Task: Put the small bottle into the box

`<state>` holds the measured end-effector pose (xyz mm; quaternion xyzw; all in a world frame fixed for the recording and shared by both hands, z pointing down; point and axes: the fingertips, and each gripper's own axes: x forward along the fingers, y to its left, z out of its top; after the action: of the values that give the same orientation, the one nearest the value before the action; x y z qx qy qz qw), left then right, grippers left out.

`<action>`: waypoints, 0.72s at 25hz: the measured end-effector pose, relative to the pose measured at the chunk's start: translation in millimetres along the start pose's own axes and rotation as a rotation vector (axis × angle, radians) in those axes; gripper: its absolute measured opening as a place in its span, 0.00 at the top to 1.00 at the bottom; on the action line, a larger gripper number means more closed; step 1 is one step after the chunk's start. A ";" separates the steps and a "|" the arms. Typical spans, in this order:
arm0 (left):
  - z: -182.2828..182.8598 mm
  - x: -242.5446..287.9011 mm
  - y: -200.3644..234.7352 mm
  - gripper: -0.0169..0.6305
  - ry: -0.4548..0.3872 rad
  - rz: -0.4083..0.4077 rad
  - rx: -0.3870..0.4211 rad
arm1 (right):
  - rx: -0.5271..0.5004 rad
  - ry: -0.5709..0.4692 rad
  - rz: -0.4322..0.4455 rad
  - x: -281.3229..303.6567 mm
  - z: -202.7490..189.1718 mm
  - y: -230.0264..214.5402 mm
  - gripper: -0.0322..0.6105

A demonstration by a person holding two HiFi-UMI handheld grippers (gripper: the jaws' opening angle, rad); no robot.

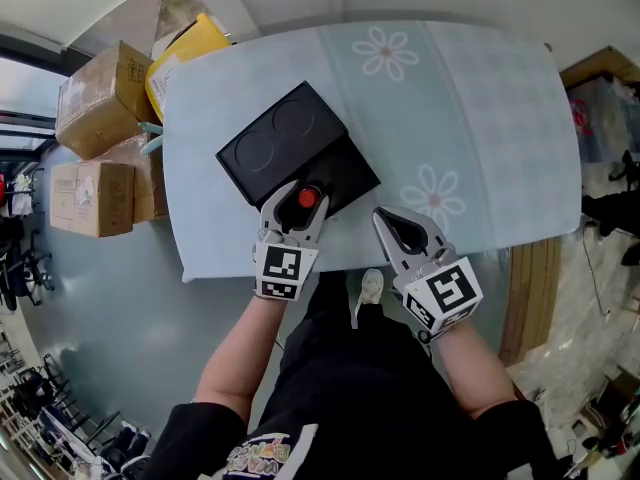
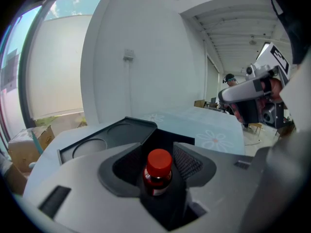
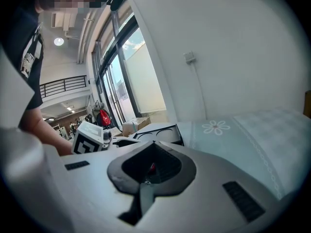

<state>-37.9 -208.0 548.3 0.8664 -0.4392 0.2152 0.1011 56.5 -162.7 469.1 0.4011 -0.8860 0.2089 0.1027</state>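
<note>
Right gripper (image 1: 383, 216) sits near the table's near edge, a bit right of the box. Its fingers are pinched together at the tips with nothing in them. Left gripper (image 1: 306, 191) has its fingers (image 2: 192, 161) spread wide, and the small bottle (image 2: 158, 171) with the red cap stands upright between them, pads not squeezing it. It's right at the near edge of the black box (image 1: 280, 133), over its dark open half. Farther left is the part with two round recesses, then the flowery table (image 1: 480, 98).
</note>
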 end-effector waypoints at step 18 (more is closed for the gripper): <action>83.0 -120.1 -92.1 0.67 -0.190 0.052 0.011 | -0.112 -0.116 0.081 -99.8 22.2 46.0 0.94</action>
<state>-2.9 -97.4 420.5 0.8718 -0.4679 0.1369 0.0485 87.1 -78.9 401.2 0.3702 -0.9161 0.1395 0.0647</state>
